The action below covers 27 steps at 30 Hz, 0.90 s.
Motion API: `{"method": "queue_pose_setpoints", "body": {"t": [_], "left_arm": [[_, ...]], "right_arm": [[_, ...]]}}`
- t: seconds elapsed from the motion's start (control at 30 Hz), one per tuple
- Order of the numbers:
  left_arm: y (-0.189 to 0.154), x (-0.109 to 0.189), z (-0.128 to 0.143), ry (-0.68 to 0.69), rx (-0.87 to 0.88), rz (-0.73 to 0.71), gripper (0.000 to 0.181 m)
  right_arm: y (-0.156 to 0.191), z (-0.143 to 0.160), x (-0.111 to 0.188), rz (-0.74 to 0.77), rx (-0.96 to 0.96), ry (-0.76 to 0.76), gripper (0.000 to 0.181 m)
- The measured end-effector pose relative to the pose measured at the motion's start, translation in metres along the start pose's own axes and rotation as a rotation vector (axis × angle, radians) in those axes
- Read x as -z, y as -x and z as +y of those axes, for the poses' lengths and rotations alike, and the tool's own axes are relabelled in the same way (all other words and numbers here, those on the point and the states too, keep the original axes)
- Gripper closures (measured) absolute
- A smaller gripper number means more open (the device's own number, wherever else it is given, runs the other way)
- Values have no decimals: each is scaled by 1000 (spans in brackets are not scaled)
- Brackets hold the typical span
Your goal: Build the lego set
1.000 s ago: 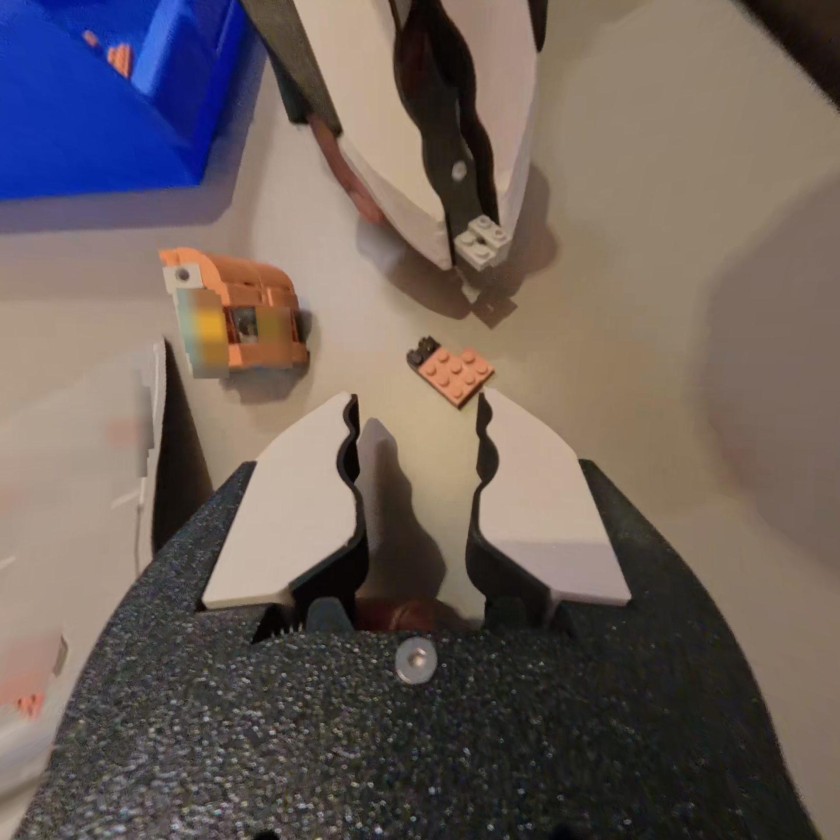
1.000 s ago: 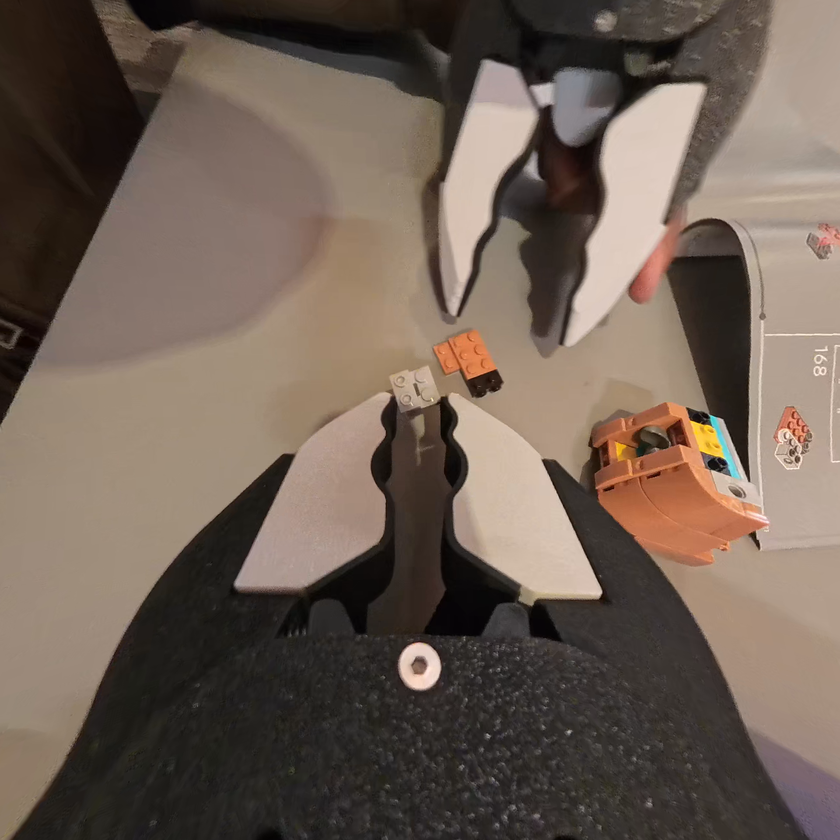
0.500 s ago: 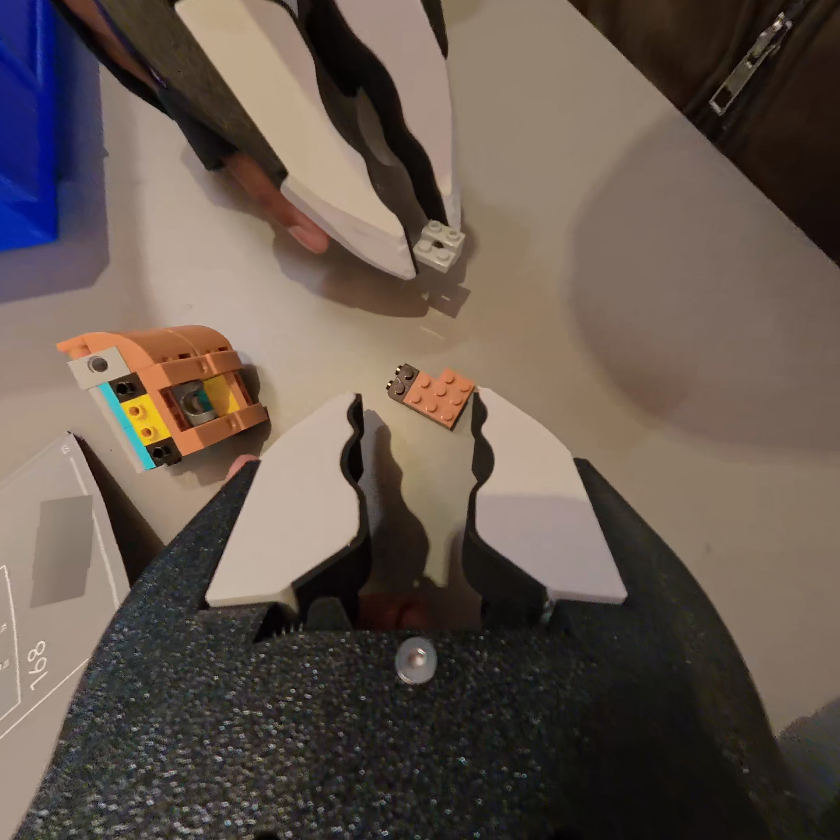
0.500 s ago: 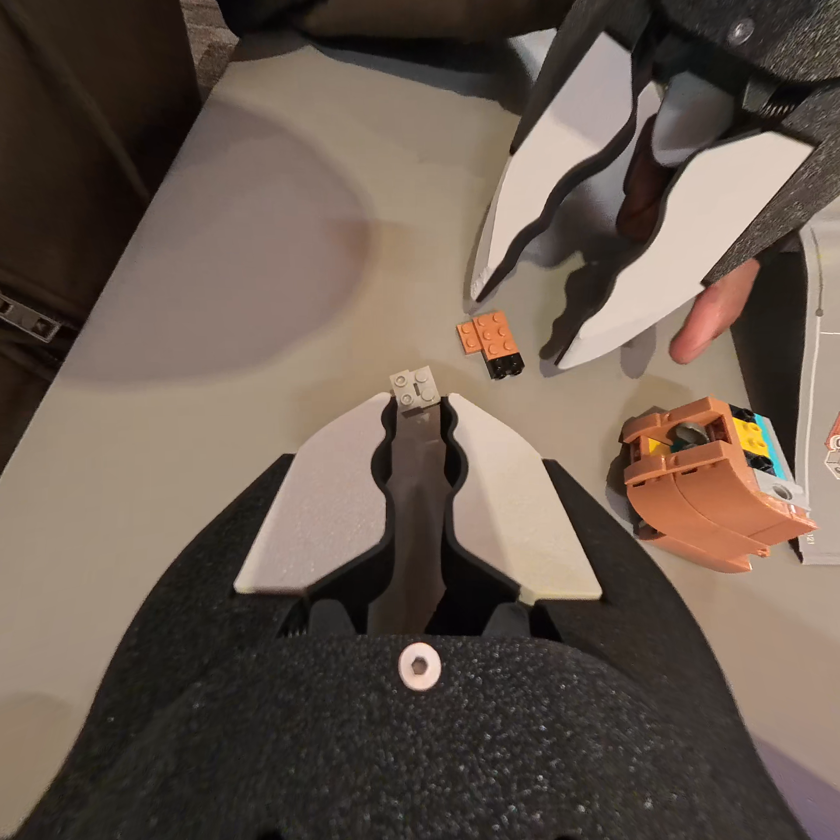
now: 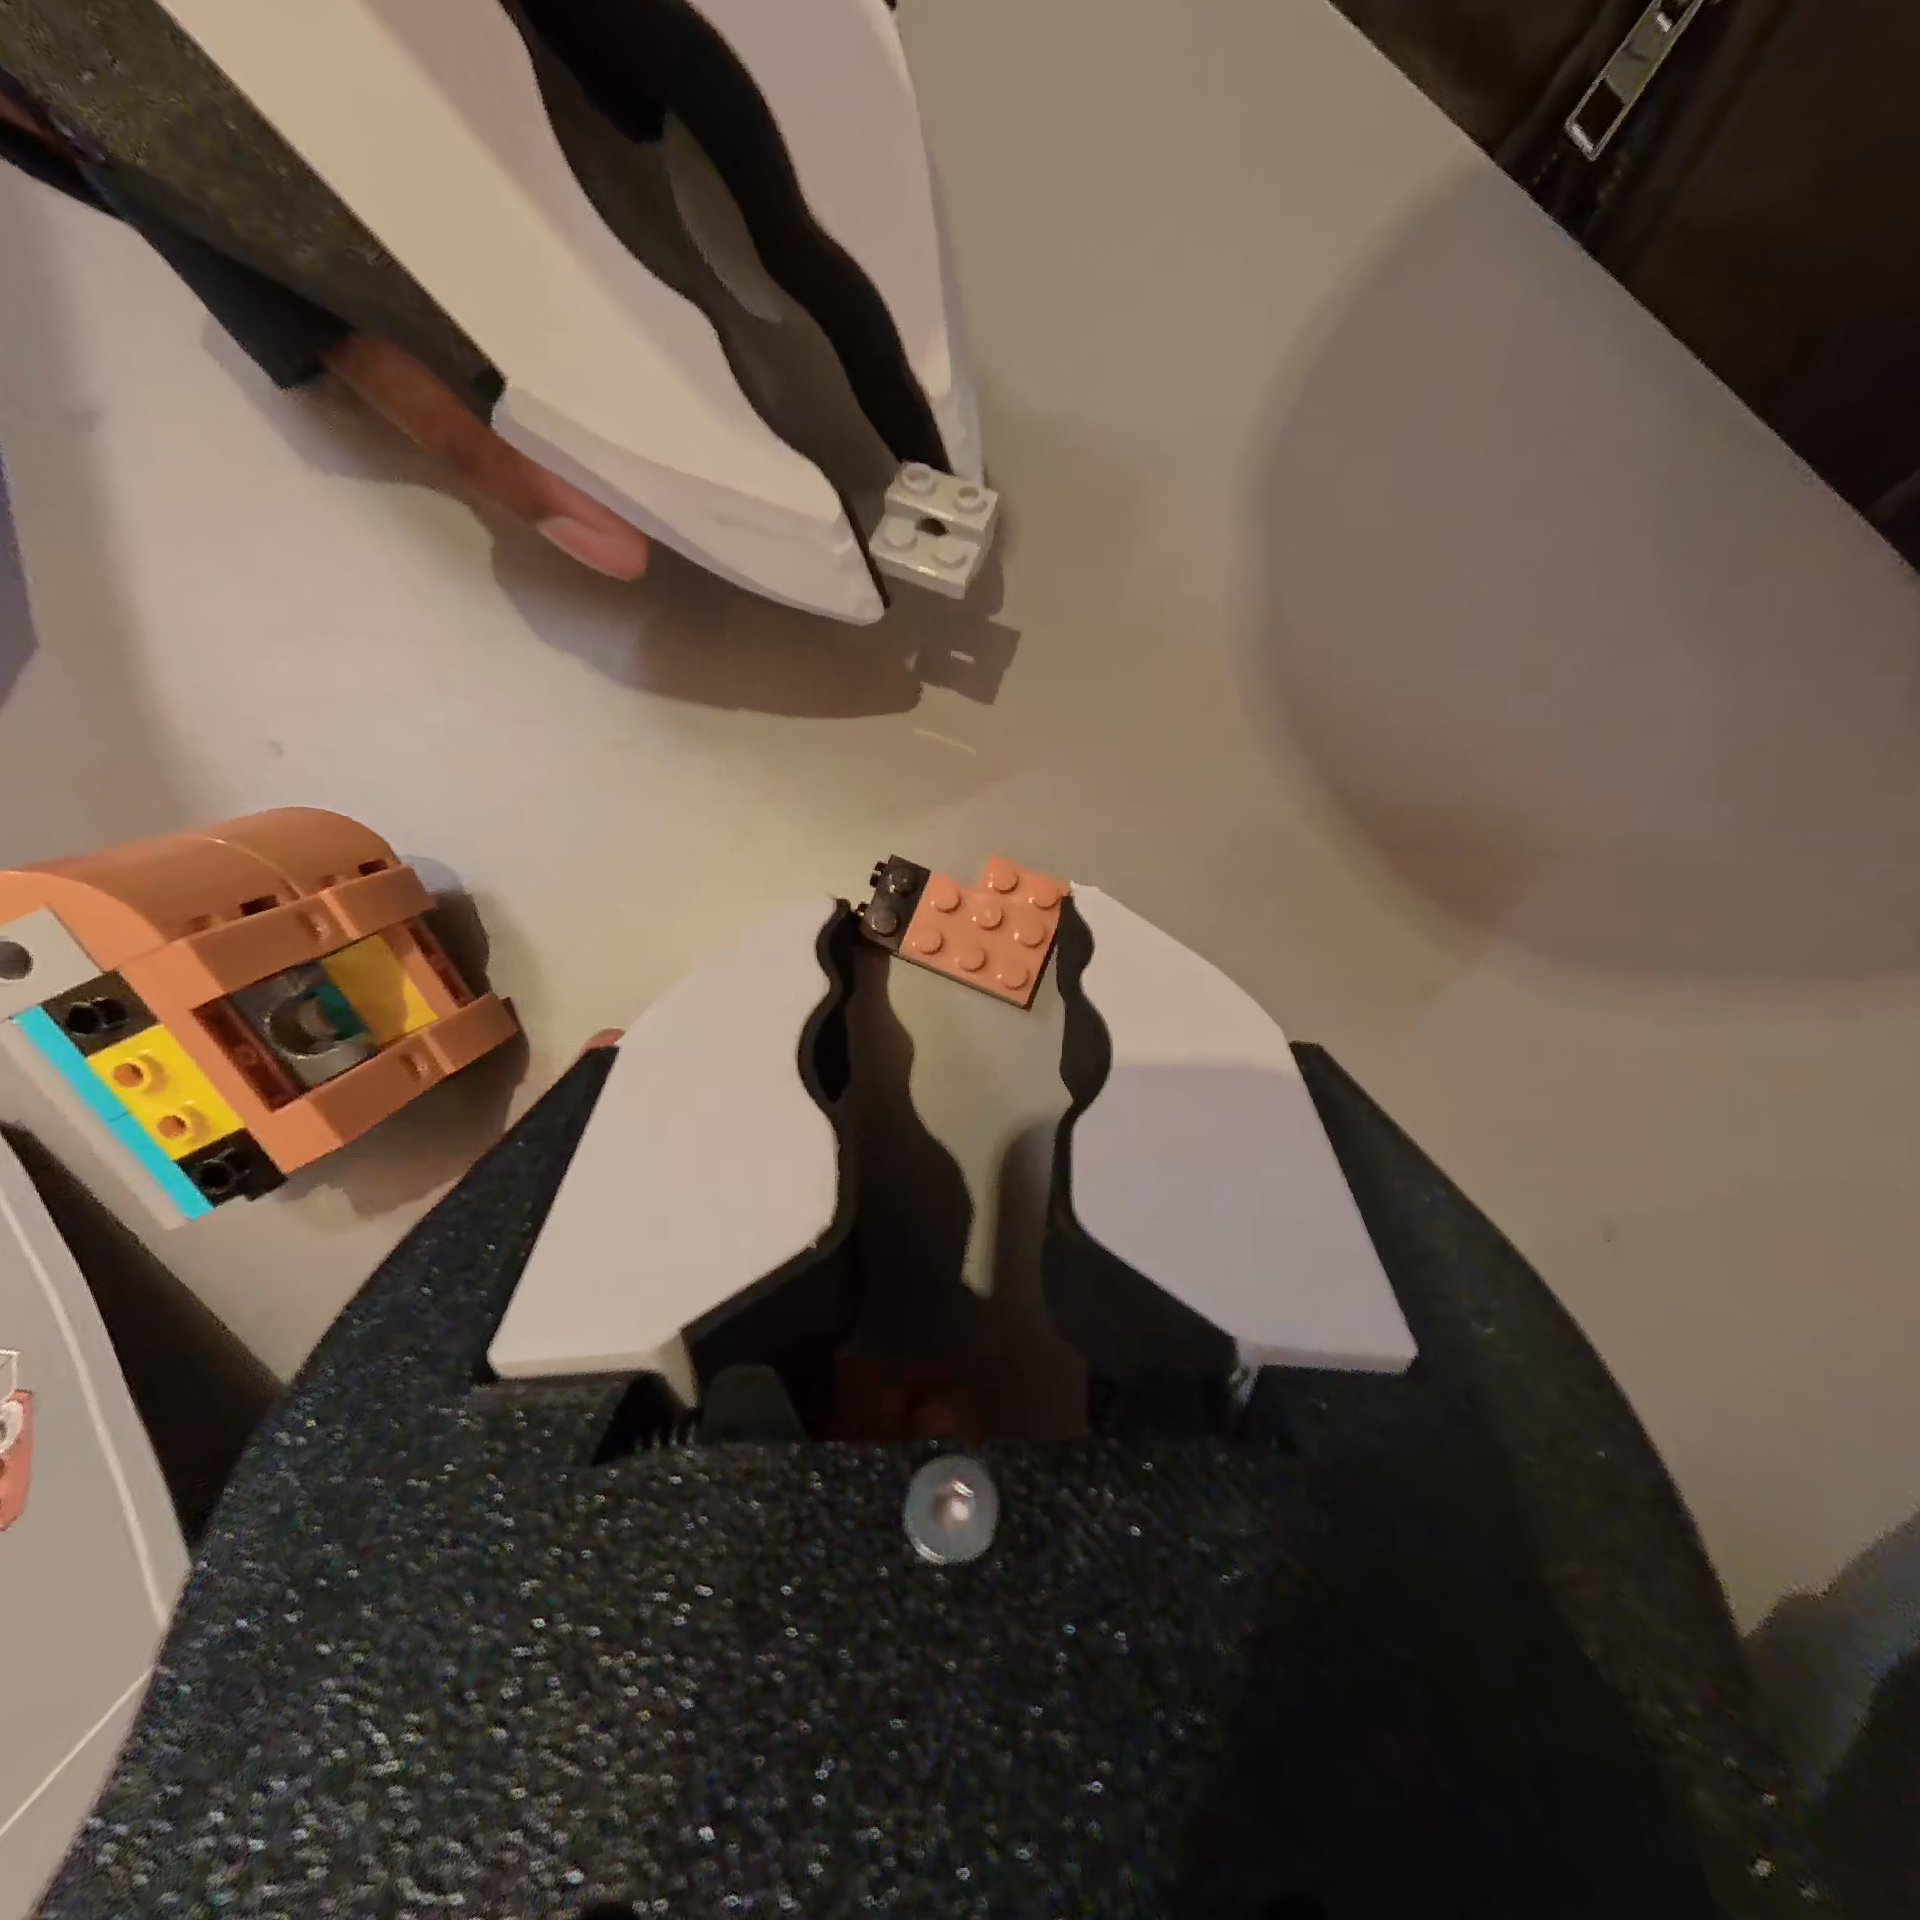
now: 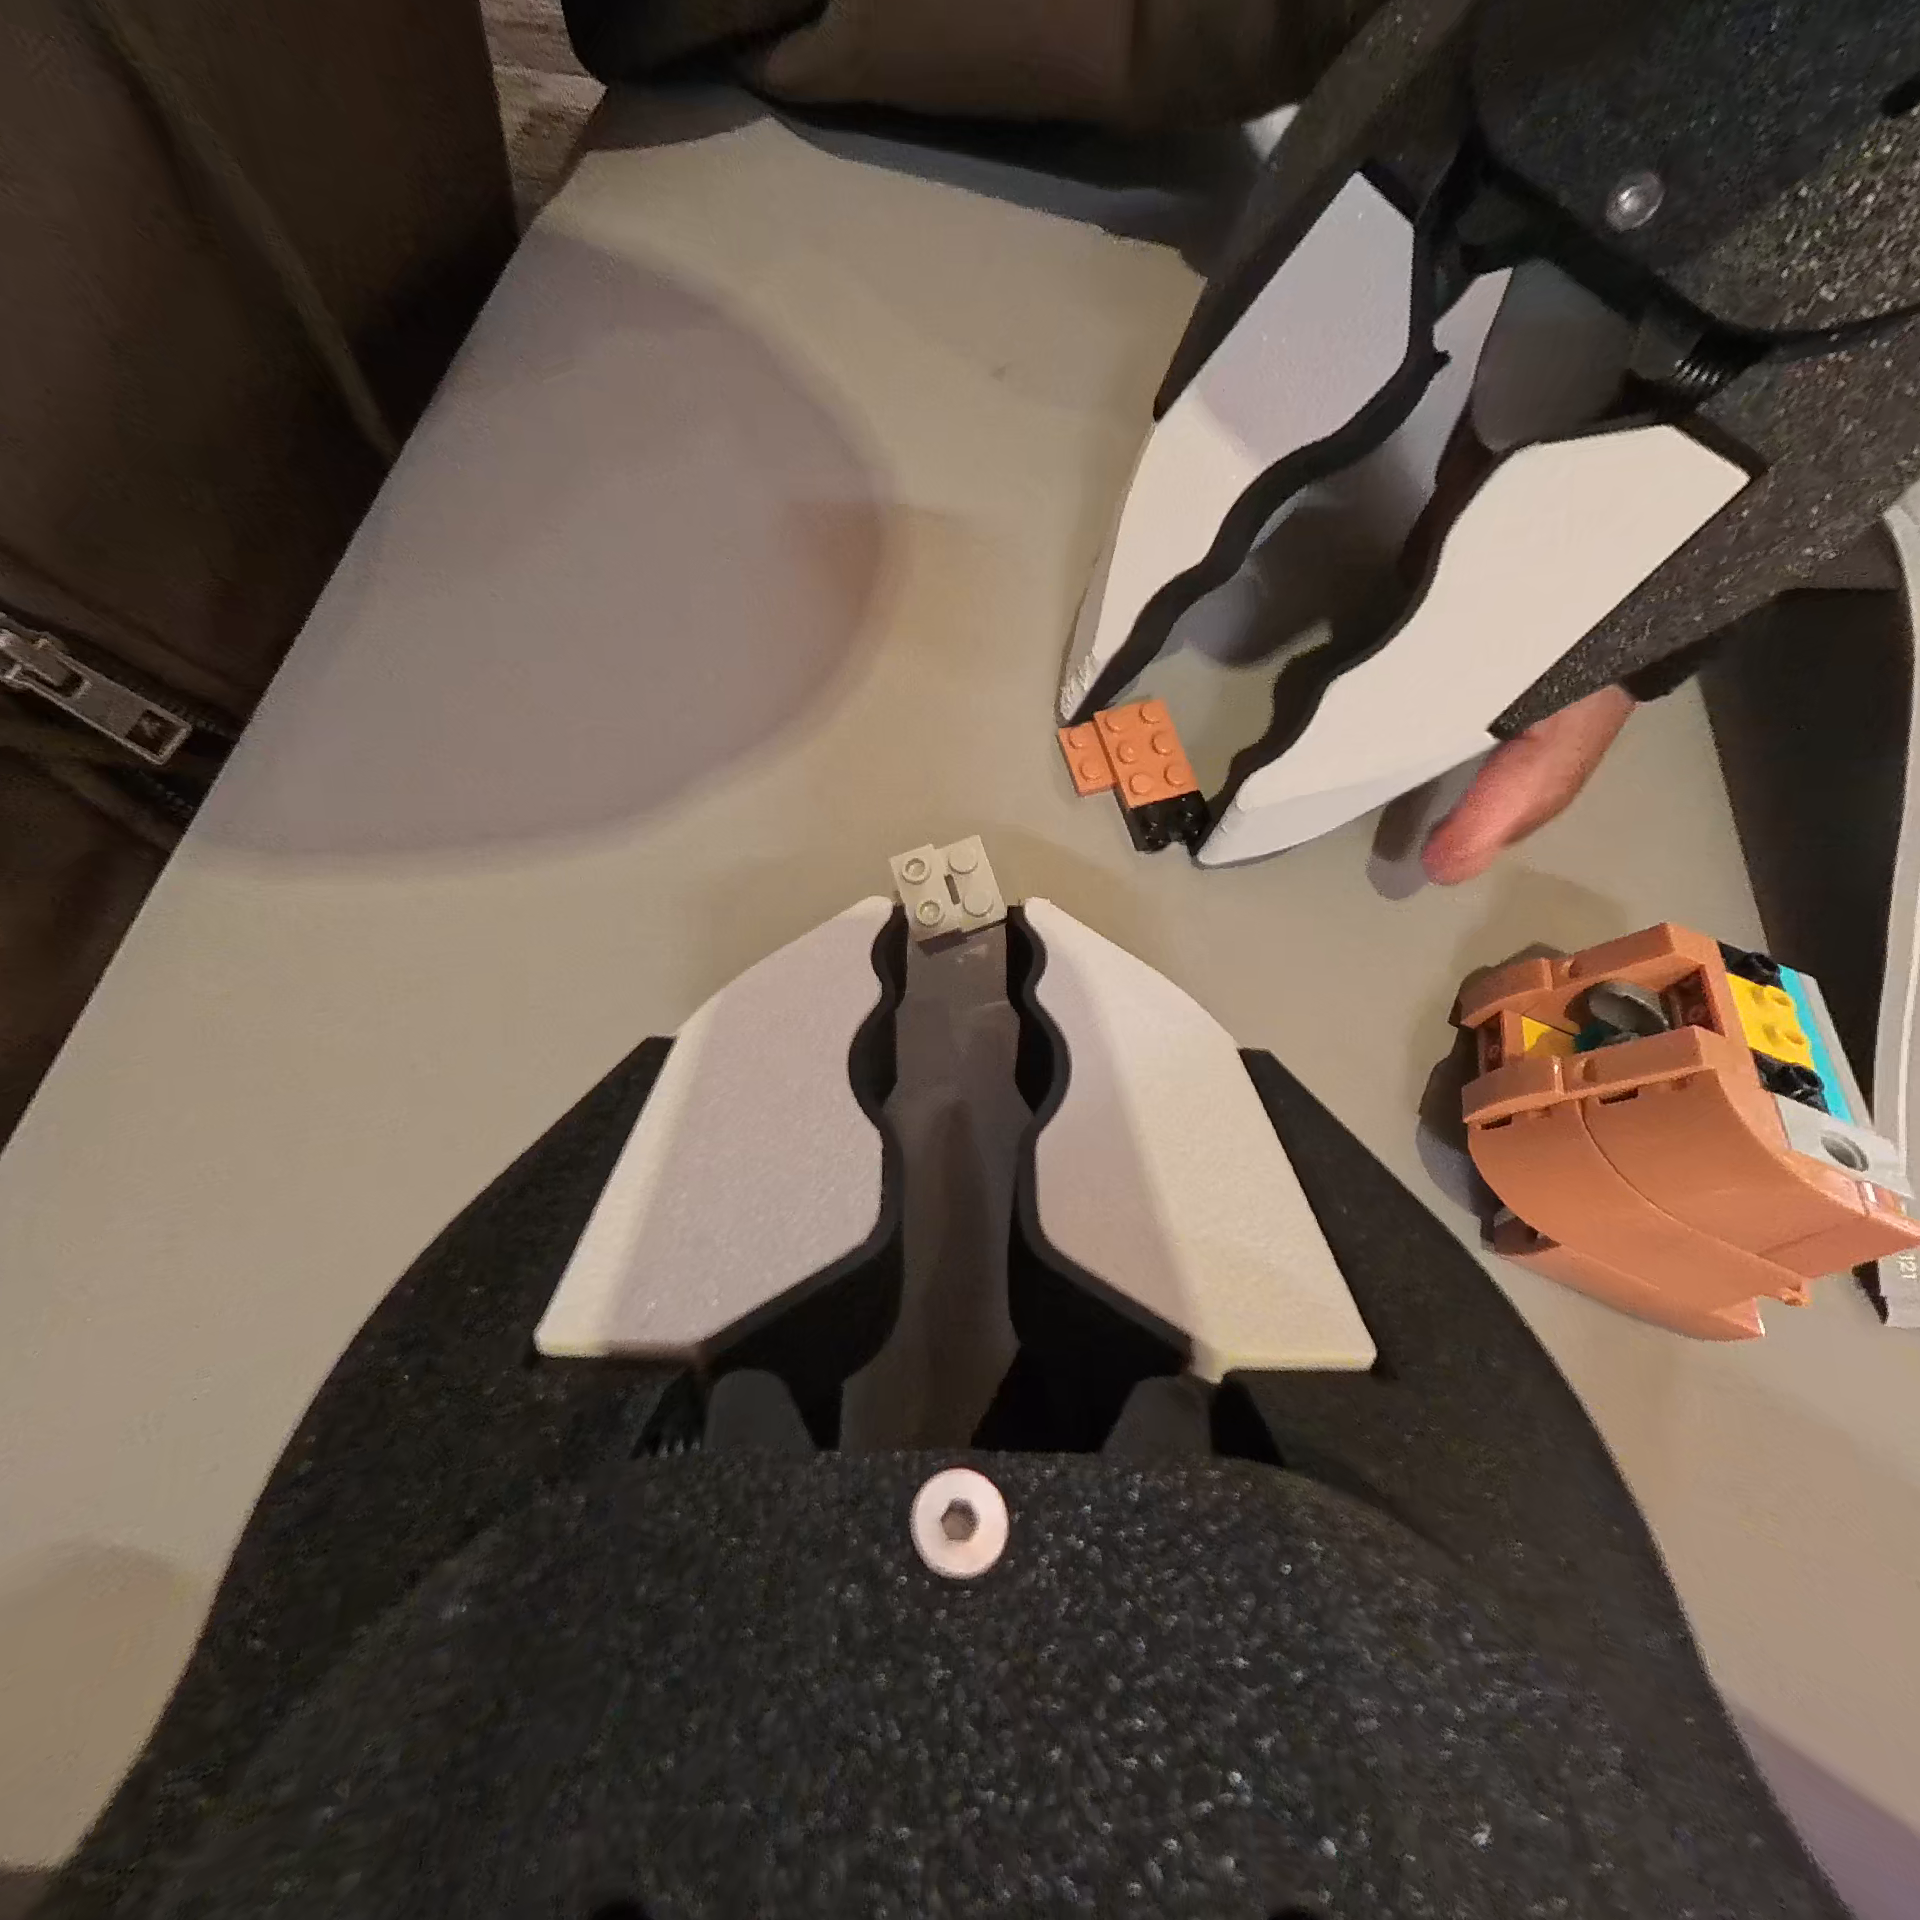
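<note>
A small orange plate with a black piece on one end (image 5: 987, 940) lies flat on the grey table. My left gripper (image 5: 954, 912) is open and its fingertips stand on either side of this plate, very near its edges. The right wrist view shows the same: the left gripper (image 6: 1143, 779) straddles the orange plate (image 6: 1138, 753). My right gripper (image 6: 951, 912) is shut on a small light grey piece (image 6: 948, 878) and holds it just above the table. This grey piece (image 5: 935, 530) also shows in the left wrist view, a short way beyond the plate.
A partly built orange model (image 5: 260, 997) with yellow, black and teal bricks lies left of my left gripper, and also shows in the right wrist view (image 6: 1662, 1132). An instruction booklet (image 5: 73, 1351) lies beside it. A person's dark zipped jacket (image 6: 156, 520) is at the table's edge. One gripper's finger ends stand about 6 cm off the other's.
My left gripper has moved forward so the orange plate now sits between its fingertips, and its jaws have narrowed a little. My right gripper still holds the grey piece.
</note>
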State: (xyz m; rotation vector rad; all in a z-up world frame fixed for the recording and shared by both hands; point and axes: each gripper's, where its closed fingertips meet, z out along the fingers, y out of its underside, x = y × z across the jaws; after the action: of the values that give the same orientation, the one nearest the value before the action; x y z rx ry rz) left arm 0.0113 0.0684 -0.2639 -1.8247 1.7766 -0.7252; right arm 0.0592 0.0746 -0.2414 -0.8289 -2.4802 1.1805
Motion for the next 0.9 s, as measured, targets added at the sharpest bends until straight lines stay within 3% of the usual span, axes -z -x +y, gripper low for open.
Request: {"method": "queue_pose_setpoints", "body": {"t": [0.27, 0.53, 0.9], "left_arm": [[-8, -3, -6, -38, 50, -80, 144], [-11, -10, -44, -198, 102, -212, 144], [-14, -8, -44, -239, 191, -320, 144]], "right_arm": [[4, -2, -2, -5, 26, 10, 163], [18, -11, -10, -36, 72, 19, 163], [17, -7, -19, -10, 53, 96, 163]]}}
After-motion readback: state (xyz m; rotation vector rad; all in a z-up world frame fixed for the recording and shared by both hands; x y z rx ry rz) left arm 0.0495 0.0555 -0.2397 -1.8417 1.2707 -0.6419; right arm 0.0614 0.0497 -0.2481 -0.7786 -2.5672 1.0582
